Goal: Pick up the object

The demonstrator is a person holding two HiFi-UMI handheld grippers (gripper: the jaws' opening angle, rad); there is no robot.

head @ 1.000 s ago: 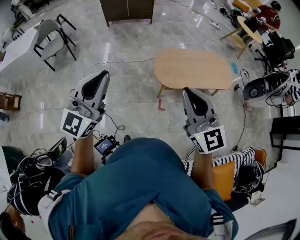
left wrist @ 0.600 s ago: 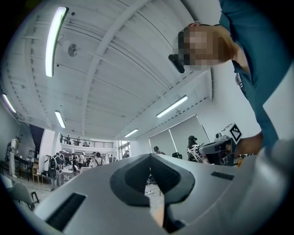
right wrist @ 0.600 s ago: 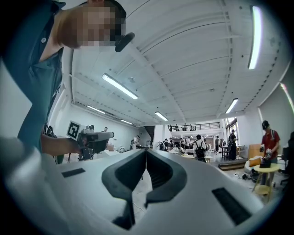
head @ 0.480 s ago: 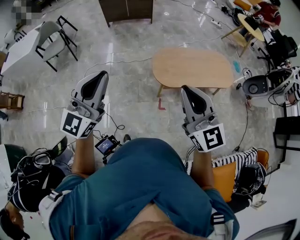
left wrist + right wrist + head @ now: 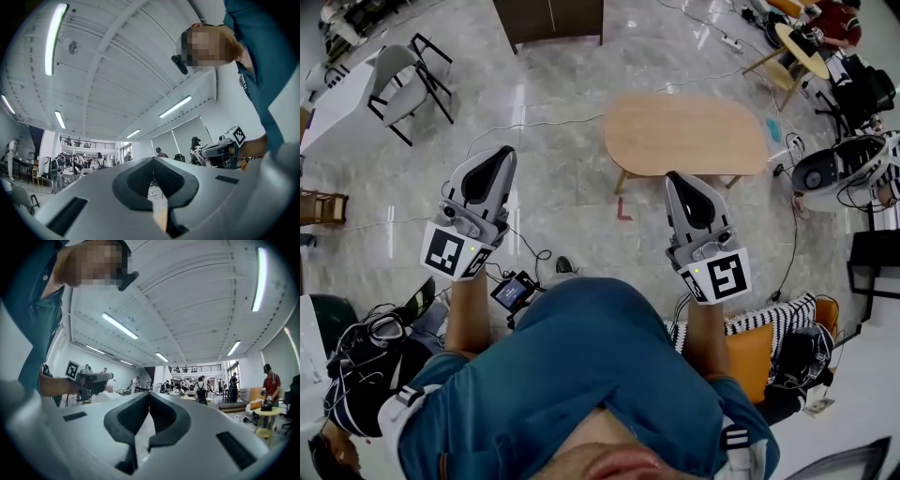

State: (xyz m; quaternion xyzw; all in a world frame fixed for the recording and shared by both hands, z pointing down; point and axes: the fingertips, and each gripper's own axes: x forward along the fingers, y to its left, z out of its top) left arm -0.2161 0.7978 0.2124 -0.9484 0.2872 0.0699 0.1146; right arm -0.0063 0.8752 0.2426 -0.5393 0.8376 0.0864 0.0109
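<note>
Misaim risk: left hand-held gripper [image 5: 490, 156] and right hand-held gripper [image 5: 682, 180] are being held clenched, empty; no object is being shown ahead.

Object: not identifiable in these views.
Candidate: small teal item [image 5: 774, 129].
Place: just beside right end of oval wooden table [image 5: 684, 136]; resting surface unclear.

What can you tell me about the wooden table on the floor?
The table has a long, rounded top of pale wood, lying flat. Short wooden legs show under its near edge. It stands on the shiny stone-look floor, ahead of the right gripper, which does not touch it.
</note>
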